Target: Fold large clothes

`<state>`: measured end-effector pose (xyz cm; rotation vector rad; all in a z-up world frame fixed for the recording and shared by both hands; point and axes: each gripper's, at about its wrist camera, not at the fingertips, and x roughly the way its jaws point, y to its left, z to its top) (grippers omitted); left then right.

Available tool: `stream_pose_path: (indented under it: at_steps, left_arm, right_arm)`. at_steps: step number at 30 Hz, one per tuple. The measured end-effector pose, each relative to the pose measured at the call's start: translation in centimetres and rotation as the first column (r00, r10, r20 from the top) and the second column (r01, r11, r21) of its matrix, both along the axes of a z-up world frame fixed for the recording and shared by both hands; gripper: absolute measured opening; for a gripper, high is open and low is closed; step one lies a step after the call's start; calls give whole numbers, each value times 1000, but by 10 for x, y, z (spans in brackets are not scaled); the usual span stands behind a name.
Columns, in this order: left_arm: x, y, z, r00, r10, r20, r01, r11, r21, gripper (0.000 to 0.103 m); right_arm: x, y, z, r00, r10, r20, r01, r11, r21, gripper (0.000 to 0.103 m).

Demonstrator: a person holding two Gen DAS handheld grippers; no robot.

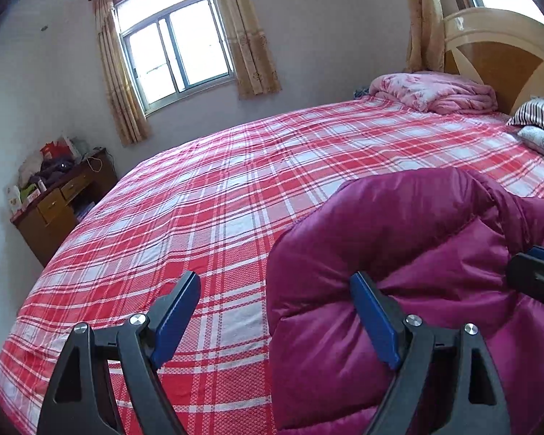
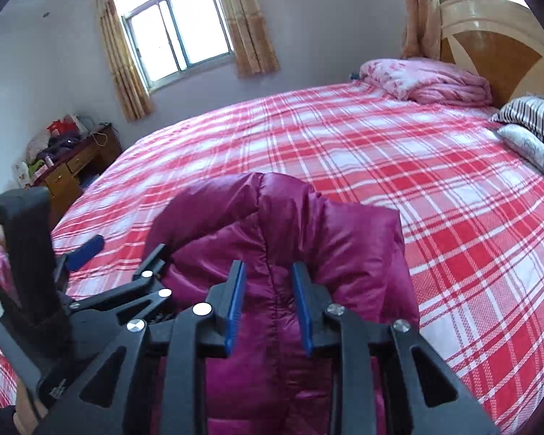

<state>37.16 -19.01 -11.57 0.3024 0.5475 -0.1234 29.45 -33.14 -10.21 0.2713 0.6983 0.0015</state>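
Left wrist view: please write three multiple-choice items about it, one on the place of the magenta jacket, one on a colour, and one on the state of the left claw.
1. Where does the magenta jacket lie?
A. on a chair
B. on the plaid bed
C. on a shelf

2. What colour are the claw pads?
A. blue
B. yellow
C. white

3. How is the left claw?
A. shut on the jacket
B. shut on nothing
C. wide open

Answers:
1 B: the magenta jacket rests on the plaid bed.
2 A: the pads are blue.
3 C: the left claw shows bedspread between its spread fingers.
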Motion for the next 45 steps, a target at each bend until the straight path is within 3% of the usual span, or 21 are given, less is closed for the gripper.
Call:
stream_pose_path:
  at_steps: [14,22,45]
  left_arm:
    - [10,-14,-30,1000,10,-25,-9,1000,29,95]
    - [15,-15,-37,998,8,-65,-6,1000,25,96]
    - [16,-16,-40,997,7,-79,-4,1000,30,96]
  right_arm:
    - [-1,-13,-33,999,-2,-41,4,998,59,31]
    - [3,-12,-38,998,-4,-61,7,998,59,32]
    - [9,-8,-44,996,-18,-92,19,1000,12,33]
